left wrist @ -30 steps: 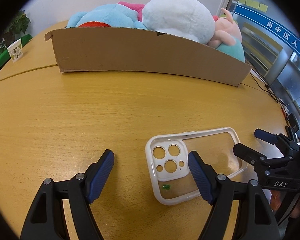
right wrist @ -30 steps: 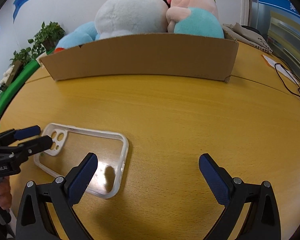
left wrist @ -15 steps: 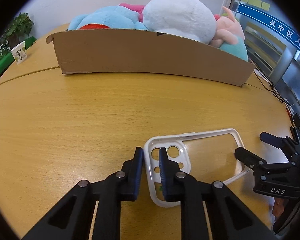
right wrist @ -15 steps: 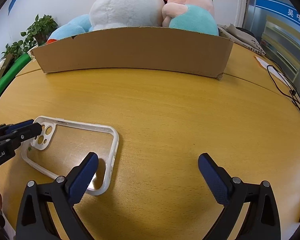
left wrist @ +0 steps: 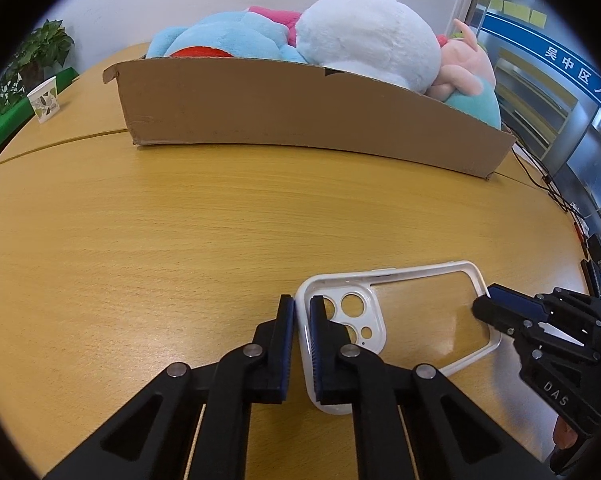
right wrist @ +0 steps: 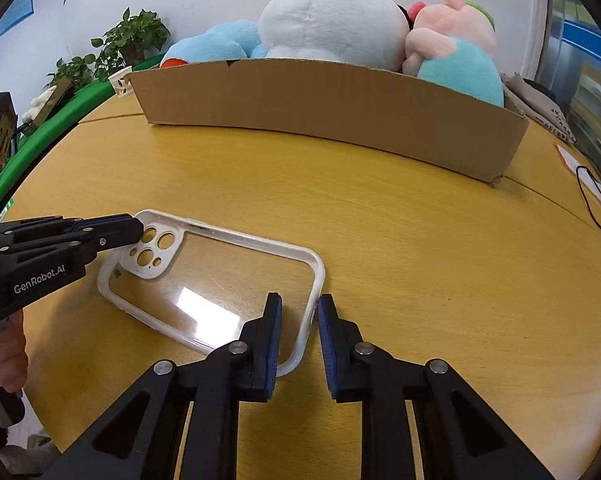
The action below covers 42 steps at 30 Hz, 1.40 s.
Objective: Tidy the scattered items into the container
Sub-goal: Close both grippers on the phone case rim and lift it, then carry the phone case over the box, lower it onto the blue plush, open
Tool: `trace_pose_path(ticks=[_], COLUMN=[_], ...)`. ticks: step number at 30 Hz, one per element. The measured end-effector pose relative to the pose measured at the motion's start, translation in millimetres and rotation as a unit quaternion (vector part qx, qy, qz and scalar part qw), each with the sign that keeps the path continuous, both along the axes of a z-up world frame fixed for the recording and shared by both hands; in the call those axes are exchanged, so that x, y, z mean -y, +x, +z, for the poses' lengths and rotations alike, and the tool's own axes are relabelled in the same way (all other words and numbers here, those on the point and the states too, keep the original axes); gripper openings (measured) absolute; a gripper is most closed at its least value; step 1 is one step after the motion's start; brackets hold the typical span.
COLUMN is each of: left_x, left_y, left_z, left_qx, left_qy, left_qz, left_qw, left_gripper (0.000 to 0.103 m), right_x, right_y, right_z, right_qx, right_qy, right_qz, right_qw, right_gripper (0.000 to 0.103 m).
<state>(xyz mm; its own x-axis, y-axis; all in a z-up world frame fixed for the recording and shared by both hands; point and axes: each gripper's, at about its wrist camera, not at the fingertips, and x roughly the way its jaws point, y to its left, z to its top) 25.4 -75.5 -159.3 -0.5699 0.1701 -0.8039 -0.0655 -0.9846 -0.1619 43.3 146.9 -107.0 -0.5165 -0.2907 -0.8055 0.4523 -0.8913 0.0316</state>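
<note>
Nearest the cameras, the left hand-held gripper [left wrist: 301,340] pinched the camera-hole end of the phone case [left wrist: 420,308], one pad on each side of its white rim. At the case's opposite end the right hand-held gripper [right wrist: 299,336] straddled the rim with its pads narrowed around it; a thin gap showed on the outer side, so whether it gripped could not be told. The case lay flat on the worktop [left wrist: 180,240], its clear back facing down and its rim up. Beyond the case, well apart from it, stood the cardboard box [left wrist: 300,112], with plush toys [left wrist: 364,40] piled above its wall. Left of the box a paper cup [left wrist: 43,98] stood on the worktop, near a plant [left wrist: 36,56].
</note>
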Motion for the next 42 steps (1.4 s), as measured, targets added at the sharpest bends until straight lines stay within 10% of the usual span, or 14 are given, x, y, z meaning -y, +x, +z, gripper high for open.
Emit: trace_pose_path(ticks=[14, 28, 42], left_x=[-2, -5, 50], left_y=[-21, -107, -187], left_z=[102, 269, 230], left_qx=[-0.113, -0.287, -0.222], left_qy=[0.013, -0.036, -0.036], left_qz=[-0.015, -0.037, 0.004], left_qw=[0.9935, 0.9566, 0.9744], left_gripper=[0.007, 0.007, 0.007], right_x=[-9, 12, 61], right_y=[-8, -99, -185], right_z=[79, 232, 236], right_qx=[-0.099, -0.243, -0.216], right_qy=[-0.043, -0.055, -0.062], right_qz=[-0.004, -0.003, 0.023], right_qw=[0.994, 0.969, 0.974], right_gripper=[0.01, 0.01, 0.01])
